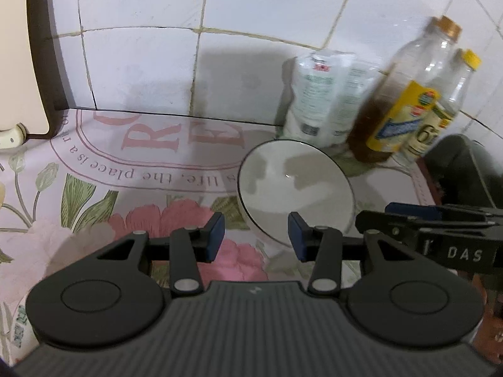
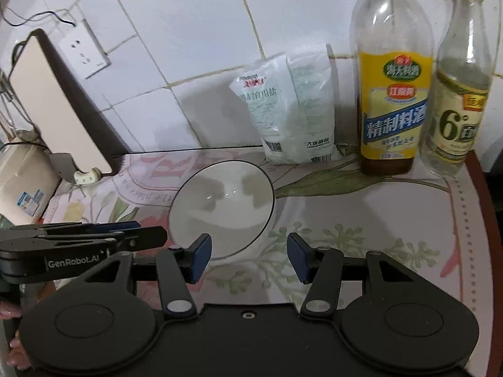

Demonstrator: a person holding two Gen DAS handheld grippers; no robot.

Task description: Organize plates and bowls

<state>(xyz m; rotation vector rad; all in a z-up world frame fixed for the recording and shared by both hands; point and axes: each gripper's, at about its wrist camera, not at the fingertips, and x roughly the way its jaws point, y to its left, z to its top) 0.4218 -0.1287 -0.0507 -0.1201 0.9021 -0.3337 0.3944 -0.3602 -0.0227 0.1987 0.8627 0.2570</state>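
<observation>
Bowl (image 2: 221,209): white, glazed, empty, on floral tablecloth (image 2: 361,220) before both claws | left gripper (image 1: 256,235), right gripper (image 2: 248,256): jaws apart, empty | likely rigid, slick, breakable; pinch rim.

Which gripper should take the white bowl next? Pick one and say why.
Right, marginally. The right gripper is open with the white bowl almost centred just beyond its fingers. The left gripper is open too, but there the bowl sits off toward its right finger. Both are close, so it's a narrow call.
</observation>
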